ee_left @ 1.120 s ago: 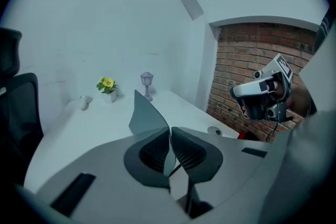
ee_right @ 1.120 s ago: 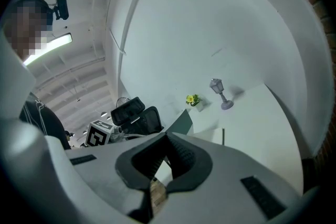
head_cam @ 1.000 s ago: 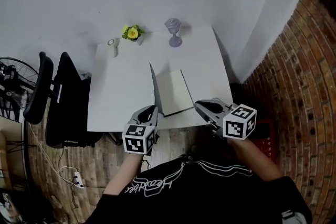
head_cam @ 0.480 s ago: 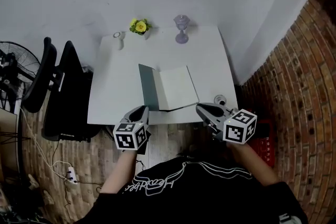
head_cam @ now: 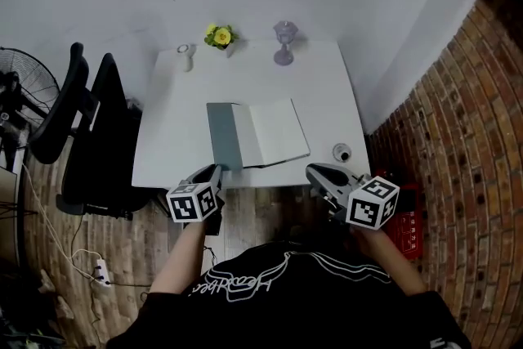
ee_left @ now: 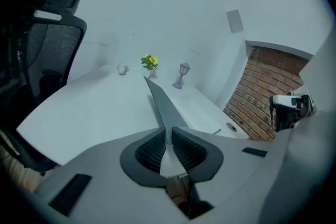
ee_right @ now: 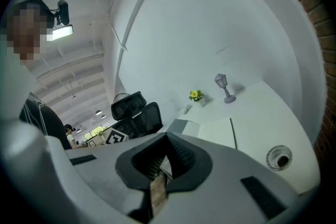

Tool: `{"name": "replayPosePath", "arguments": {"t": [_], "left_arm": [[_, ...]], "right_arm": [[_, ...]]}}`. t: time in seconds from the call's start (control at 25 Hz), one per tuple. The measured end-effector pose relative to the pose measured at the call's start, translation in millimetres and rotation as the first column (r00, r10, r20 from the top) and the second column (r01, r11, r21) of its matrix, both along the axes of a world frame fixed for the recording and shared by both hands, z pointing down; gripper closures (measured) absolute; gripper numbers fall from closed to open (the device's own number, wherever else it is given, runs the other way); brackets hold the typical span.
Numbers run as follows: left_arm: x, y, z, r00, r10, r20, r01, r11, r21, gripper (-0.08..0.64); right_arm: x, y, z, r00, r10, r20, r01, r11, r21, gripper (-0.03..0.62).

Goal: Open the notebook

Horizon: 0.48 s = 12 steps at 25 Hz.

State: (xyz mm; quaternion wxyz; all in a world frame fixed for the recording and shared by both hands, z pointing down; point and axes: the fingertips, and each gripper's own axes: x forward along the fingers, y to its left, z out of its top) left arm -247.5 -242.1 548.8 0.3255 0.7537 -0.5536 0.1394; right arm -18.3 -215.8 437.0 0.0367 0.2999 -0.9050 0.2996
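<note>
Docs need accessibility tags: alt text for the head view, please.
A notebook lies open on a white table, seen from above, its grey cover turned out to the left. The left gripper holds the cover's near edge; the right gripper hovers by the table's front edge. A black office chair stands at left, a brick wall at right.

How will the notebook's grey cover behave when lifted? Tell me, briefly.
The grey cover is probably fairly stiff: it runs straight, unsagging, out of the shut left gripper. It looks thin, so likely light. The notebook lies loose on the smooth white table, so it may slide when the cover is pulled.
</note>
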Motion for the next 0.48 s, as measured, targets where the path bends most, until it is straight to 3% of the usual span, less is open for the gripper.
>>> {"name": "replayPosePath", "arguments": {"t": [0.16, 0.28, 0.48], "left_arm": [[-4, 0, 4, 1.0, -0.013, 0.013, 0.012, 1.0, 0.006, 0.498], [-6, 2, 2, 0.999, -0.029, 0.024, 0.029, 0.999, 0.013, 0.397], [1, 14, 1, 1.0, -0.028, 0.007, 0.028, 1.0, 0.001, 0.299]], "right_arm": [[2, 5, 0, 1.0, 0.005, 0.001, -0.005, 1.0, 0.004, 0.589], [5, 9, -4, 1.0, 0.0, 0.004, 0.0, 1.0, 0.008, 0.589], [13, 14, -11, 1.0, -0.019, 0.006, 0.018, 1.0, 0.014, 0.589]]}}
